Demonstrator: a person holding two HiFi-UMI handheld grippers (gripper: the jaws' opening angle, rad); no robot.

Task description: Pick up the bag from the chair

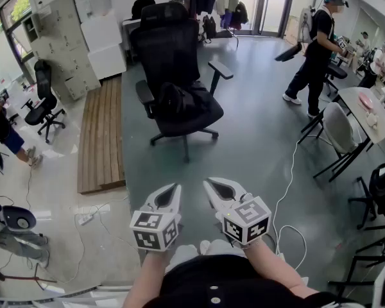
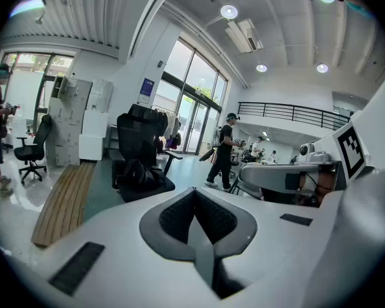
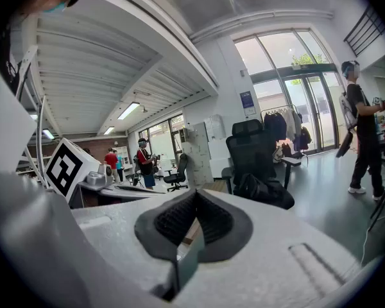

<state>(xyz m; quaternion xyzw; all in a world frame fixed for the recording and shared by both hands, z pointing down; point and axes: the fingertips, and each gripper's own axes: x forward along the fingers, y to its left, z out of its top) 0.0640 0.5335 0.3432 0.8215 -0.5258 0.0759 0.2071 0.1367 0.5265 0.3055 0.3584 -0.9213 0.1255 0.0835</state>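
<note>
Black bag (image 1: 178, 99) — just one — lies on the seat of the nearest office chair (image 1: 170, 40), well ahead of my two tools, left gripper (image 1: 175, 188) and right gripper (image 1: 210, 184), both closed tight and empty.

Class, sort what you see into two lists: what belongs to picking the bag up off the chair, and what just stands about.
Belongs to the job: bag, black chair, left tongs, right tongs, both shut.

Standing about: wooden platform, white lockers, spare office chair.
</note>
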